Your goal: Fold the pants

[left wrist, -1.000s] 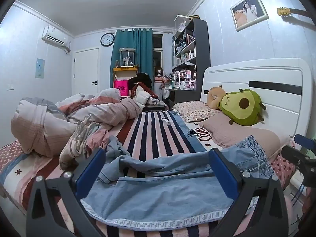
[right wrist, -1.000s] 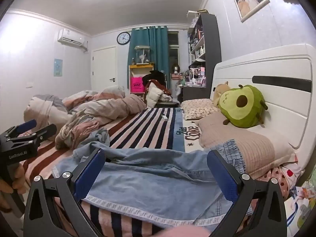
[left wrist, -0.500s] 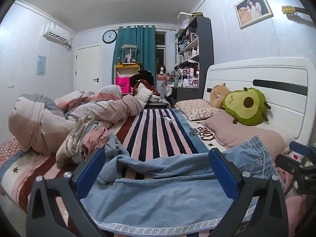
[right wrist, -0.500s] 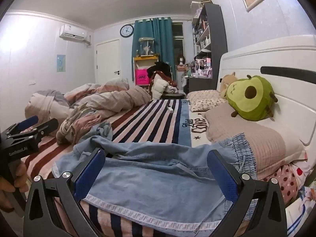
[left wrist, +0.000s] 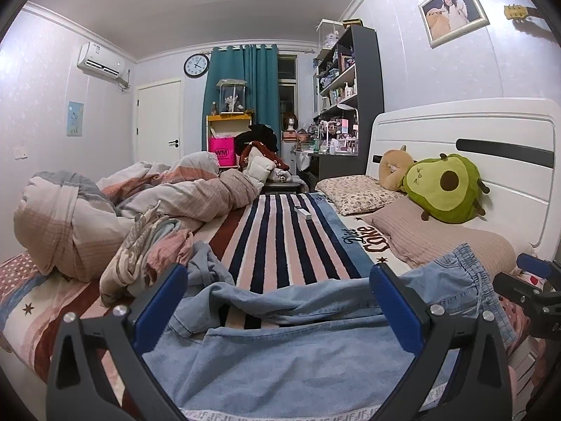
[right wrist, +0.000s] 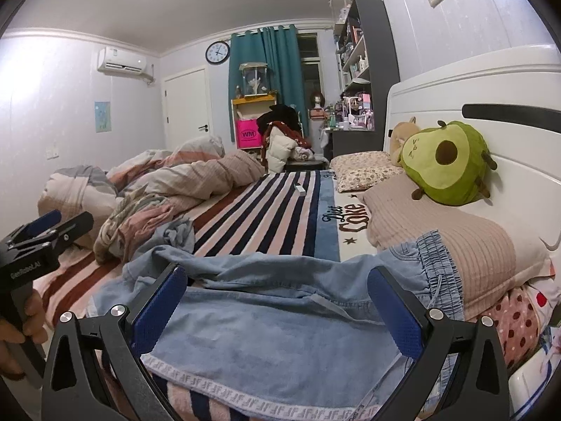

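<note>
Light blue denim pants lie spread across the near edge of the bed, elastic waistband at the right against a beige pillow, patterned white trim along the near side. They also show in the right wrist view. My left gripper is open and empty, its blue pads just above the pants. My right gripper is open and empty too, low over the pants. The right gripper also shows at the right edge of the left wrist view; the left gripper shows at the left edge of the right wrist view.
A striped blanket covers the bed. A crumpled duvet and clothes pile at the left. An avocado plush and pillows sit by the white headboard. A small white remote lies on the blanket.
Both grippers have dropped lower and closer to the pants, so the denim fills more of each view. The jaws stay open. The pants have not moved.
</note>
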`<move>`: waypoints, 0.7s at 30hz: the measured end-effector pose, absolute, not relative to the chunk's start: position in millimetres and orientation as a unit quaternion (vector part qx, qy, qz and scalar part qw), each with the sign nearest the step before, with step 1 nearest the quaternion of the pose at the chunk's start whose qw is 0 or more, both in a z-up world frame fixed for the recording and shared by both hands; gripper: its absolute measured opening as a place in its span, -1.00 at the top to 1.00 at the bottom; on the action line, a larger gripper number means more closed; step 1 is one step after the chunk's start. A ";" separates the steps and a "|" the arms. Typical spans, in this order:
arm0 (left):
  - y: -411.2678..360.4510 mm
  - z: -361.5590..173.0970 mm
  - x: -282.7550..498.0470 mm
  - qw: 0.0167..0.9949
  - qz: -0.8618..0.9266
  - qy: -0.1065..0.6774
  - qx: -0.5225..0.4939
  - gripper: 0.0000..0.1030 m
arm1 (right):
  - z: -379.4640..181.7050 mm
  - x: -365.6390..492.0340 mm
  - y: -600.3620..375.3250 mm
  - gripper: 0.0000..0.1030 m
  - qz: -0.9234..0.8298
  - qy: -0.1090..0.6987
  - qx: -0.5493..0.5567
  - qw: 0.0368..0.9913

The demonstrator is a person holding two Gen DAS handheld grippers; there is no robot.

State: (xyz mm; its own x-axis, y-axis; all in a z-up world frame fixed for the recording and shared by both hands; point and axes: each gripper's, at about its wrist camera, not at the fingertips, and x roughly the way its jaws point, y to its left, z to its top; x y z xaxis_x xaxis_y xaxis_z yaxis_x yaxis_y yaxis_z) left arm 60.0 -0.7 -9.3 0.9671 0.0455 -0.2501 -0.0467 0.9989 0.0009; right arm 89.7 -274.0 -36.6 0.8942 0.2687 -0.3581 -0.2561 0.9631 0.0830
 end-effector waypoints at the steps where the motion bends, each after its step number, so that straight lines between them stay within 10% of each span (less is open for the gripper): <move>1: -0.4 -9.4 61.4 0.992 0.024 0.127 -0.002 -0.99 | -36.7 92.2 -276.0 -0.99 0.135 0.186 0.020 0.973; 21: -4.1 -6.8 68.3 0.990 0.032 0.139 -0.003 -0.99 | -36.1 94.8 -287.6 -0.99 0.143 0.192 0.031 0.970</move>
